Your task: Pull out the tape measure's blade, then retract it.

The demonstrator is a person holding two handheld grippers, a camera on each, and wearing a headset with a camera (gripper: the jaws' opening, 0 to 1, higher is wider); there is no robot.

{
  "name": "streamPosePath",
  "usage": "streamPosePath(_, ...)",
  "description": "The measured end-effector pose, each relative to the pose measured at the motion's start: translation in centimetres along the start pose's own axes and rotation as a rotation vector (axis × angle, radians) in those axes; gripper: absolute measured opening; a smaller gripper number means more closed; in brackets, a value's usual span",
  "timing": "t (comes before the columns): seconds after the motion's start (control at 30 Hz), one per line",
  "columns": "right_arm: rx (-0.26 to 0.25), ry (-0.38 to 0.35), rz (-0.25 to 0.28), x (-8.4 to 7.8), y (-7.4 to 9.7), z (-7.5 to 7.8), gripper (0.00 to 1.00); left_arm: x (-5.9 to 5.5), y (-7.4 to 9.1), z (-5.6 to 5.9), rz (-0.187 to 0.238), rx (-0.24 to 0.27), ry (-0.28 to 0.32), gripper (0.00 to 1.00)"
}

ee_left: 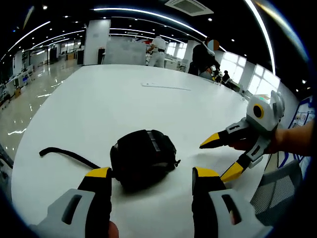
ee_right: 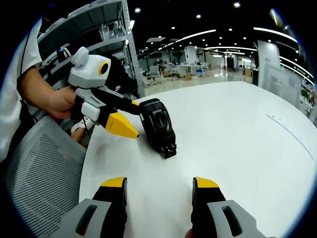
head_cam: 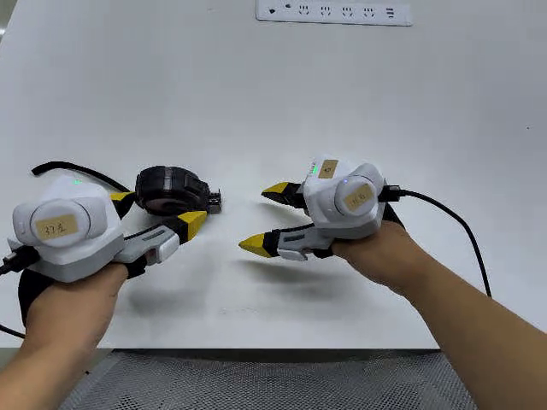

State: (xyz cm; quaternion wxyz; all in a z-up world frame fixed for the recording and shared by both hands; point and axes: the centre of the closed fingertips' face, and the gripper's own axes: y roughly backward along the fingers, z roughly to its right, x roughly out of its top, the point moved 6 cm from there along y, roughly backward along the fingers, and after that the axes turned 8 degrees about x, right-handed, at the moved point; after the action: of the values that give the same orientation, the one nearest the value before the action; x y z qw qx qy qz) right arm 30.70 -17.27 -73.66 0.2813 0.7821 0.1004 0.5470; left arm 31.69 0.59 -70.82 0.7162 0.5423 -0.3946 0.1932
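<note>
The left tongs [head_cam: 158, 211] are spread open, one jaw on each side of the black tape measure [head_cam: 171, 190], which lies on the white bench [head_cam: 256, 102]. I cannot tell whether the jaws touch its case. The blade's hook [head_cam: 214, 203] sits at the case mouth, facing the right tongs [head_cam: 263, 217]. These are also open and hold nothing, near the hook but apart from it.

— Bright, even light from the ceiling strips [ee_left: 133, 11]; the white table [head_cam: 256, 102] looks nearly washed out.
— Only soft shadows, under the right gripper [head_cam: 263, 217]. Both gripper views bend hard at the edges, and the shiny floor [ee_left: 25, 109] glares.
</note>
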Motion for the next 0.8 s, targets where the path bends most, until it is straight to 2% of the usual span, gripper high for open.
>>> streamPosePath(0.1, -0.010, -0.006, 0.003, -0.3, 0.4, -0.6, 0.53, -0.3, 0.3, 0.0, -0.014, -0.018, -0.043, 0.63)
streamPosePath(0.2, -0.022, -0.019, 0.006, -0.6, 0.9, -1.0, 0.57, -0.2, 0.7, 0.0, -0.016, -0.032, -0.048, 0.64)
streamPosePath(0.27, -0.036, -0.035, 0.007, -0.8, 1.3, -1.1, 0.58, -0.3, 1.0, 0.0, -0.024, -0.043, -0.090, 0.64)
streamPosePath(0.37, -0.056, -0.046, 0.015, -1.1, 1.9, -1.6, 0.63, -0.4, 1.4, 0.0, -0.025, -0.055, -0.091, 0.64)
streamPosePath(0.5, -0.077, -0.052, 0.016, -1.4, 2.8, -1.9, 0.67, -0.7, 1.8, 0.3, -0.032, -0.077, -0.124, 0.64)
streamPosePath(0.57, -0.086, -0.047, 0.012, -1.5, 3.1, -2.1, 0.72, -0.7, 2.1, 0.5, -0.029, -0.092, -0.129, 0.65)
streamPosePath(0.67, -0.093, -0.040, 0.008, -1.7, 3.9, -2.2, 0.73, -0.8, 2.5, 0.7, -0.023, -0.109, -0.157, 0.67)
streamPosePath(0.8, -0.102, -0.026, -0.006, -2.3, 5.1, -2.1, 0.74, -0.5, 3.1, 0.9, 0.003, -0.142, -0.158, 0.69)
